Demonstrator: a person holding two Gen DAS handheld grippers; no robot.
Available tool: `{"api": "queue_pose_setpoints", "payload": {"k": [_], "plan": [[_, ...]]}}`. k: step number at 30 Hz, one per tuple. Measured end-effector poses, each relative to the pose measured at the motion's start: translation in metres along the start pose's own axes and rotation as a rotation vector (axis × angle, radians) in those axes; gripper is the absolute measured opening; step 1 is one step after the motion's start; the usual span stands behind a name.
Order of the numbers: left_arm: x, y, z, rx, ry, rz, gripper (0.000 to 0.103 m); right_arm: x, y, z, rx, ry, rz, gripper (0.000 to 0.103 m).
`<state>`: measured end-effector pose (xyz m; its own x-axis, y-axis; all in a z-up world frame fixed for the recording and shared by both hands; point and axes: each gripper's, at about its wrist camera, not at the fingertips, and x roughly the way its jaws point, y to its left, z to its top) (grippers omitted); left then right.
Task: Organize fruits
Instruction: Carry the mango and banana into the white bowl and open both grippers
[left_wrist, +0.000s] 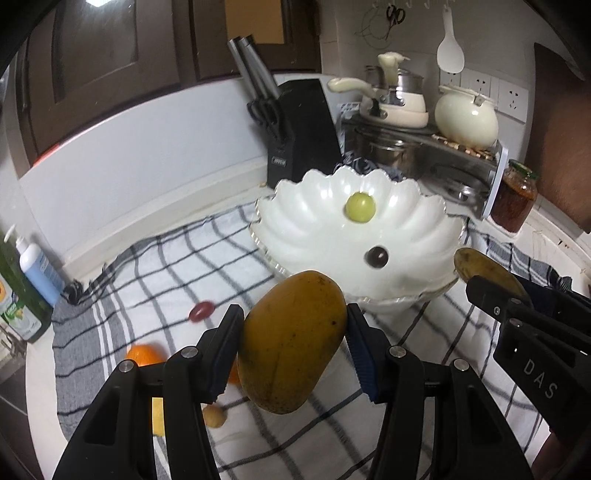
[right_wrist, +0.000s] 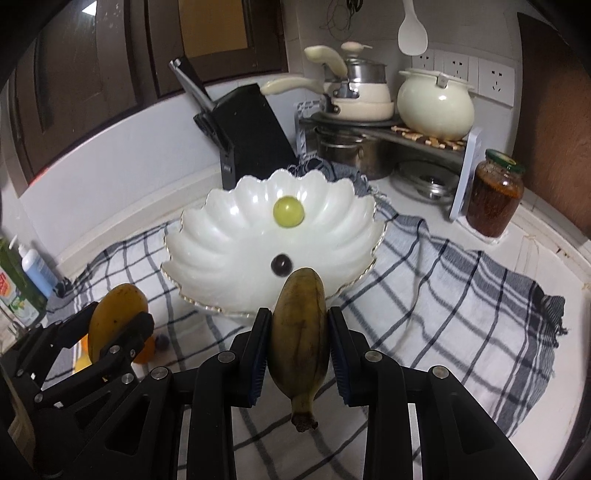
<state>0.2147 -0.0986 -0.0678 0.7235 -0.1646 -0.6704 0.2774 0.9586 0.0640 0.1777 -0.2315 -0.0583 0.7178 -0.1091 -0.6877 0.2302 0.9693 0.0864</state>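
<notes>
The left gripper (left_wrist: 293, 341) clamps a mango (left_wrist: 291, 341) between its fingers; the right gripper (right_wrist: 299, 349) pinches a banana (right_wrist: 300, 332), stem toward the camera. Just ahead of both sits a white bowl (right_wrist: 207, 251) holding a green grape (right_wrist: 288, 212) and a dark grape (right_wrist: 281, 264).

Dim, cool indoor light. Soft glare on the white scalloped bowl (left_wrist: 325, 229). Heavy fisheye bending with black vignette at corners. Slight blur across checked cloth (right_wrist: 443, 288); cabinets murky.

Glossy pearly bowl (right_wrist: 229, 236); woven checked cloth (right_wrist: 443, 295); matt black plastic left gripper (left_wrist: 291, 343); glass jar (right_wrist: 493, 199).
</notes>
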Motion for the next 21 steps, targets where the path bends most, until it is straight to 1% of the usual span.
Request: {"api": "queue_pose_setpoints", "payload": {"k": [10,21], "plan": [[0.008,-0.009,0.03,0.006,-0.02,-0.016,0.055,0.005,-0.009,0.03,-0.028,-0.042,-0.01,0.032],[0.038,-0.007,0.066,0.007,-0.023,-0.012,0.055,0.036,-0.01,0.057,-0.065,-0.038,0.017,0.032]]}}
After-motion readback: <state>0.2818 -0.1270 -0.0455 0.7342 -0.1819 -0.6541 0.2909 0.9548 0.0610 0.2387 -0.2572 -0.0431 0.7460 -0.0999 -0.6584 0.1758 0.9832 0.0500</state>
